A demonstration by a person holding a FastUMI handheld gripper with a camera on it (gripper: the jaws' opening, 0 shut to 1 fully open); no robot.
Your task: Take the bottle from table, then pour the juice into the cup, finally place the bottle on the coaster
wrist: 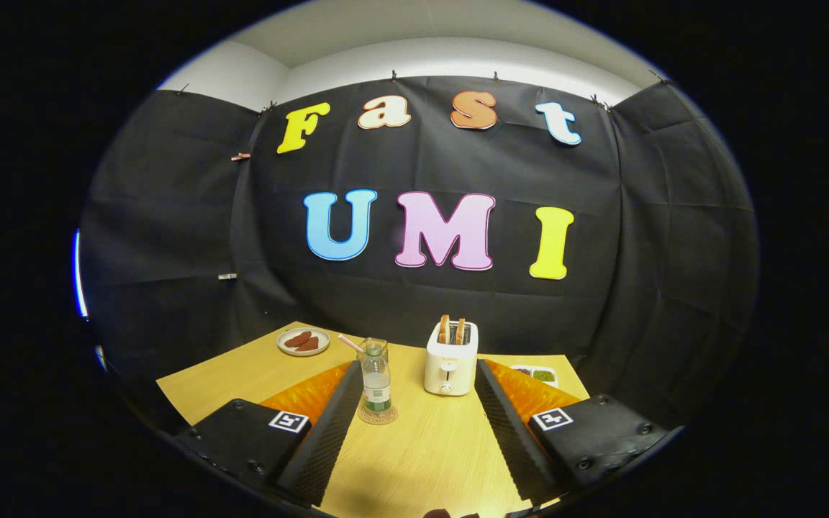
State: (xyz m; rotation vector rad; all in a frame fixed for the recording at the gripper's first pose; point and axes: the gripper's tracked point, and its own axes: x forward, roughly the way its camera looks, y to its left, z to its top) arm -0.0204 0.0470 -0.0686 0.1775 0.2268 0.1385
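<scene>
black cloth walls close off the booth behind a pale wooden table (429,446), with a strip of white wall above the cloth.

the gripper (414,403) hangs over the near part of the table, its two fingers (328,432) spread wide apart with bare tabletop between them; they hold nothing and touch nothing.

just ahead of the fingers, close beside the tip of the left one, the bottle (376,385) stands upright on the coaster (378,415). it is clear plastic with a label band low on its body, and it stands free of both fingers. right behind the bottle, partly hidden by it, is the cup (373,348), a clear glass with a straw (350,342) leaning out to the left.

to the right of the bottle, also beyond the fingertips, a white toaster (450,360) stands with two slices of toast (452,329) sticking up from its slots. farther back on the left a plate (304,341) carries a few reddish-brown pieces of food. beyond the right finger, near the table's far right corner, a small white tray (538,374) holds something green and something dark.
</scene>
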